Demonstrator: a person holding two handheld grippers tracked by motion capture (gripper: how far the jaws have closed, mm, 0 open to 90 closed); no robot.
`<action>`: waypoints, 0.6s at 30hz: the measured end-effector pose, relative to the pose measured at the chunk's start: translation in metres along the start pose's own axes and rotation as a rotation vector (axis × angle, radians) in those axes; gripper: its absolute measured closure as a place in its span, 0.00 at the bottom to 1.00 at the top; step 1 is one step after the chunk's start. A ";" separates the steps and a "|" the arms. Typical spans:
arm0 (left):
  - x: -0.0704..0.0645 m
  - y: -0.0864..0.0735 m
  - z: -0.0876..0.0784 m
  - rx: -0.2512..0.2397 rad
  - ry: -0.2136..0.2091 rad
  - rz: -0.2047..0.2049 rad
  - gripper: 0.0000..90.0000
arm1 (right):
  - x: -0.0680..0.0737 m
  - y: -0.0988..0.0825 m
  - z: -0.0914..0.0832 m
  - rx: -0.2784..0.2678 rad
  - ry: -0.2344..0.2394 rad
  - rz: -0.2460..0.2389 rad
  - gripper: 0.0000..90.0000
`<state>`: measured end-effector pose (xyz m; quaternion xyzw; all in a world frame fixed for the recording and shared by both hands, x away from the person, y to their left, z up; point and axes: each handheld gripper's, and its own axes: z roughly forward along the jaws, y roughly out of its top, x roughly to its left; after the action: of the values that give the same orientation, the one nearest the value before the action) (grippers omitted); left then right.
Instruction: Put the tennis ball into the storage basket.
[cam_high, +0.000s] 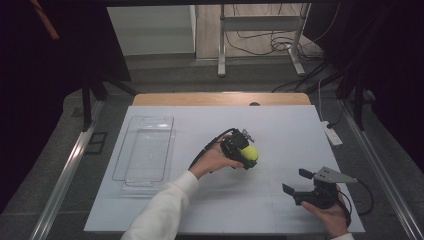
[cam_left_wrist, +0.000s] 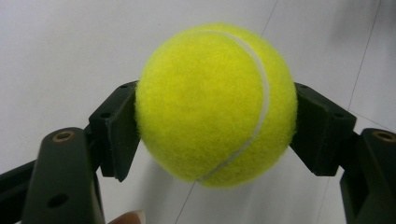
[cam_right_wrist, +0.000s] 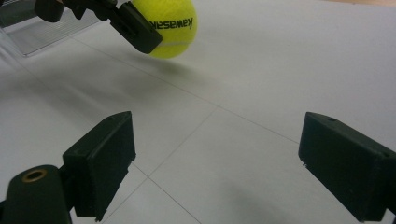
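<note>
Fuzz covers the yellow tennis ball (cam_left_wrist: 215, 105), so it should not slip. It looks light and a bit squashy, and it will roll if it is let go. The left gripper (cam_high: 243, 148) is clamped on its two sides, near the middle of the white table (cam_high: 280, 125), a little above it. That is a good place to hold it. The right gripper (cam_high: 298, 181) waits near the right edge, jaws wide apart, holding nothing. A clear tray (cam_high: 145, 147) sits far left.
</note>
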<state>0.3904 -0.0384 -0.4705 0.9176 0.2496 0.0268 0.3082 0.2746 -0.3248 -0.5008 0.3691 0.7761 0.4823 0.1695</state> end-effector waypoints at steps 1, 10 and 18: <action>0.000 0.000 -0.002 -0.006 0.004 0.001 0.29 | 0.000 0.000 0.000 0.002 -0.001 0.002 0.12; 0.000 -0.004 -0.010 -0.028 0.009 0.004 0.29 | 0.000 0.000 0.001 0.003 -0.002 0.002 0.12; -0.001 -0.005 -0.018 -0.042 0.023 0.011 0.29 | 0.001 0.000 0.001 0.003 -0.003 0.001 0.12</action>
<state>0.3839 -0.0257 -0.4591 0.9120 0.2473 0.0445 0.3244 0.2745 -0.3239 -0.5012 0.3702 0.7764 0.4809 0.1699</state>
